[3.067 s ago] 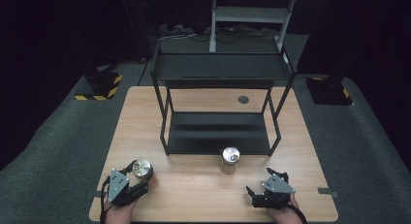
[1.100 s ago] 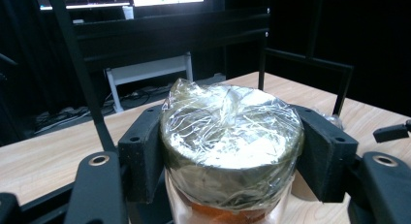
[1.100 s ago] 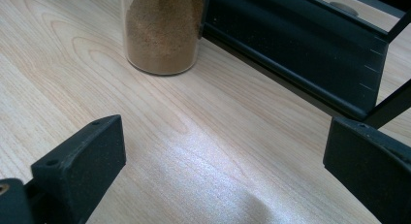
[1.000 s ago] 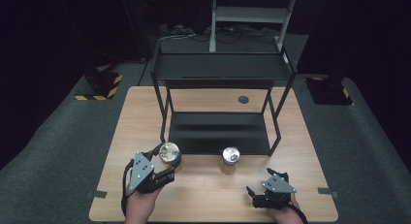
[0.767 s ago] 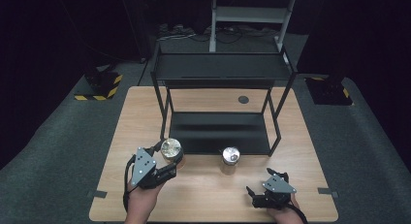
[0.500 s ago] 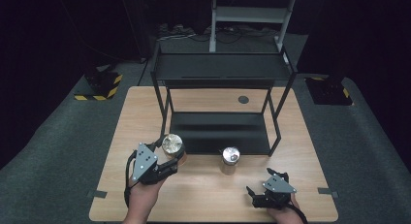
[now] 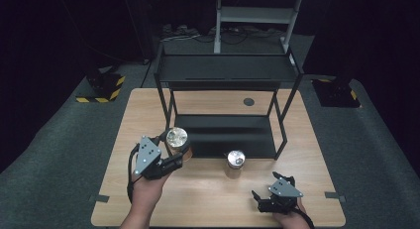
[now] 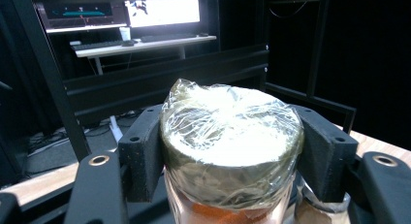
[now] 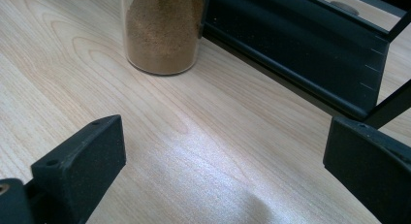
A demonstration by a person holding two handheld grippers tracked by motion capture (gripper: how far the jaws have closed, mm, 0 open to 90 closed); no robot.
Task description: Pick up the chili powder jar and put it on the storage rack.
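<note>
My left gripper (image 7: 174,152) is shut on a glass jar (image 7: 177,140) with a plastic-wrapped lid, held up at the front left corner of the black shelf rack (image 7: 225,70). In the left gripper view the jar (image 8: 230,141) sits squeezed between both jaws, orange contents below the lid. A second jar (image 7: 235,162) of brown powder stands on the table in front of the rack's lower shelf (image 7: 223,135). My right gripper (image 7: 265,199) rests open near the table's front right edge; its view has the powder jar (image 9: 162,30) ahead on the left.
The wooden table (image 7: 208,199) has bare room between the two hands. The rack's bottom rail (image 9: 295,54) runs across the right gripper view. A round dark hole (image 7: 248,101) lies behind the rack. Dark floor surrounds the table.
My left gripper has carried its jar from the table's front left up and to the right, toward the rack's front left corner. The right gripper and the powder jar have stayed put.
</note>
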